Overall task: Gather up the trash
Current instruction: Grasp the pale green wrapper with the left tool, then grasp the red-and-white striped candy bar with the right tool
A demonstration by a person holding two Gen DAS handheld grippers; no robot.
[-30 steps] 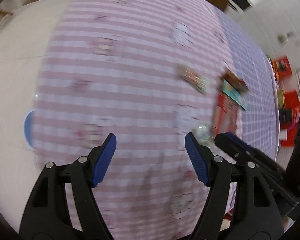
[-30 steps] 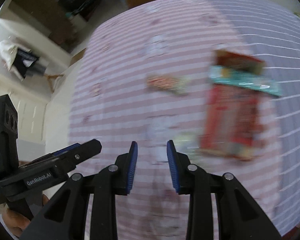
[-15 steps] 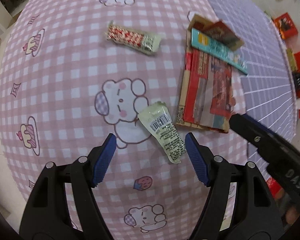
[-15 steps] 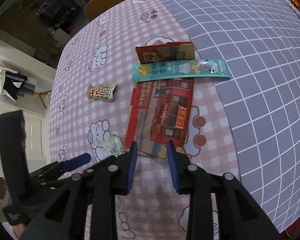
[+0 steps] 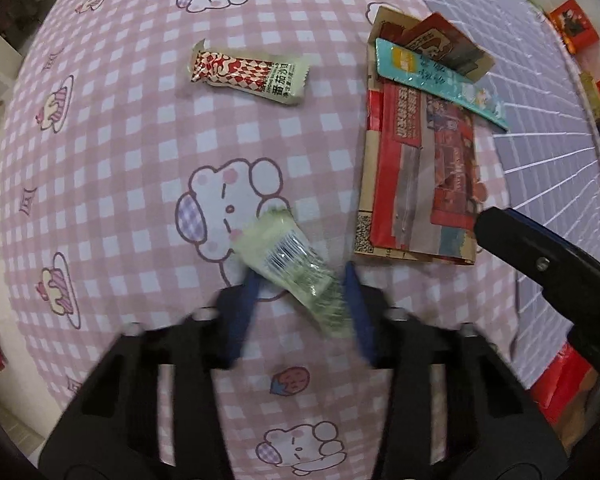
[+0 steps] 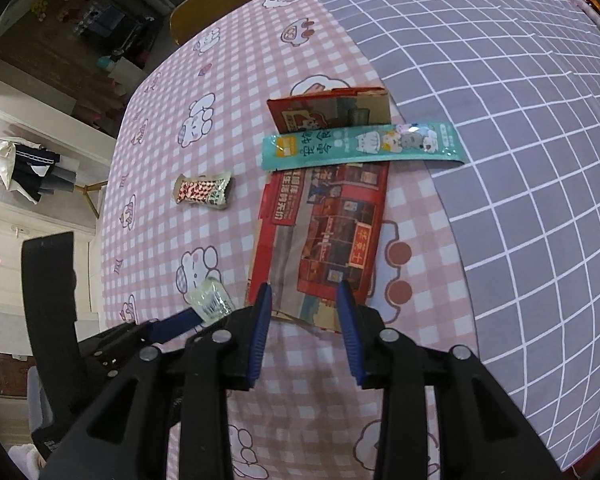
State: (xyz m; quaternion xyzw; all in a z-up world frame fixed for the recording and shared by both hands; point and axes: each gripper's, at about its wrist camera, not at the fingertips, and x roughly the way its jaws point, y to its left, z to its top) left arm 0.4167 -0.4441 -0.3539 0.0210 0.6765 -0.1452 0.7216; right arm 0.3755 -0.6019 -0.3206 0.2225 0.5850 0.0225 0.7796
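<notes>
Near the tablecloth's [image 5: 132, 128] front edge | left gripper [image 5: 300, 300] is closing around pale-green wrapper [image 5: 292, 264], light, crinkly, slippery: pinching mid-length | right gripper [image 6: 305, 322] is opening, straddling red paper bag's [image 6: 324, 236] edge.

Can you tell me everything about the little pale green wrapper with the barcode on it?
The pale green wrapper is a small, crinkly, see-through plastic packet with a black barcode on a white patch and a jagged torn top edge. It looks empty and flattened. It lies slanted on the pink checked tablecloth, its top end over the cartoon bunny print. Its lower end sits between the blue pads of the left gripper, whose jaws are closing on it; the blur hides whether they already press it. The big red package lies close by, apart.
</notes>
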